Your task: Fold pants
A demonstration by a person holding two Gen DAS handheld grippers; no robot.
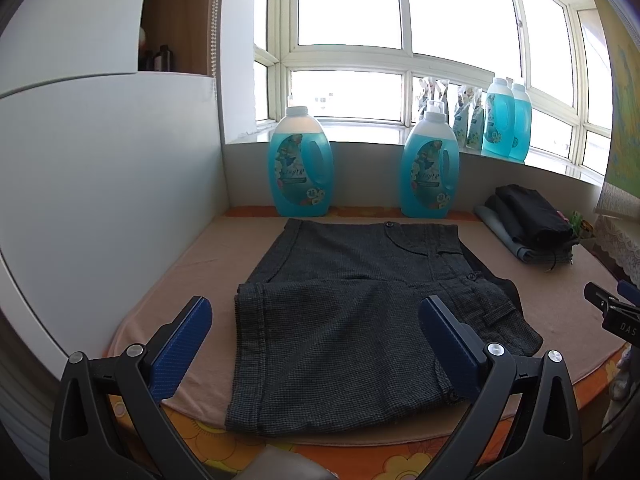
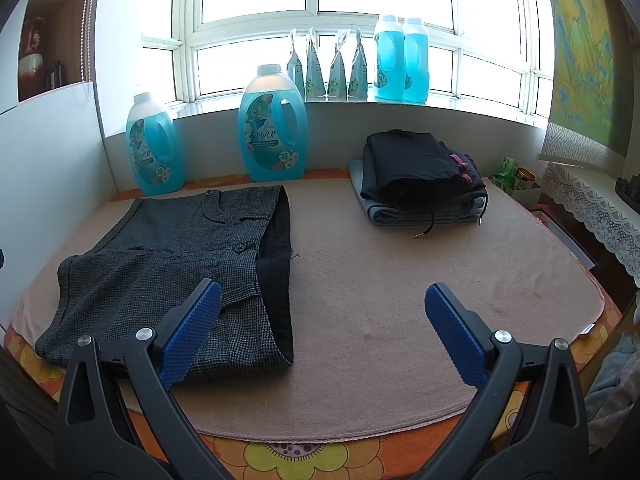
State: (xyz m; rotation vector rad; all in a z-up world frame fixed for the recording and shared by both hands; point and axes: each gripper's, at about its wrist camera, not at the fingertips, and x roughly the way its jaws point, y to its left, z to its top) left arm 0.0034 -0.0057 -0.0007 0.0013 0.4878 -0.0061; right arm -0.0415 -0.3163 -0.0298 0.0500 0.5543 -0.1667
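Note:
Dark grey checked pants (image 1: 352,320) lie folded in a flat block on the beige mat (image 1: 560,304). They also show at the left of the right wrist view (image 2: 168,264), with the black lining at their right edge. My left gripper (image 1: 316,322) is open and empty, held above the near part of the pants. My right gripper (image 2: 322,306) is open and empty above the mat, its left finger over the pants' right edge. The right gripper's tip shows at the far right of the left wrist view (image 1: 612,308).
A stack of folded dark clothes (image 2: 420,176) sits at the back right of the mat. Two blue detergent jugs (image 2: 272,128) stand behind the pants against the sill. More bottles and pouches (image 2: 400,60) stand on the windowsill. A white panel (image 1: 100,180) walls the left side.

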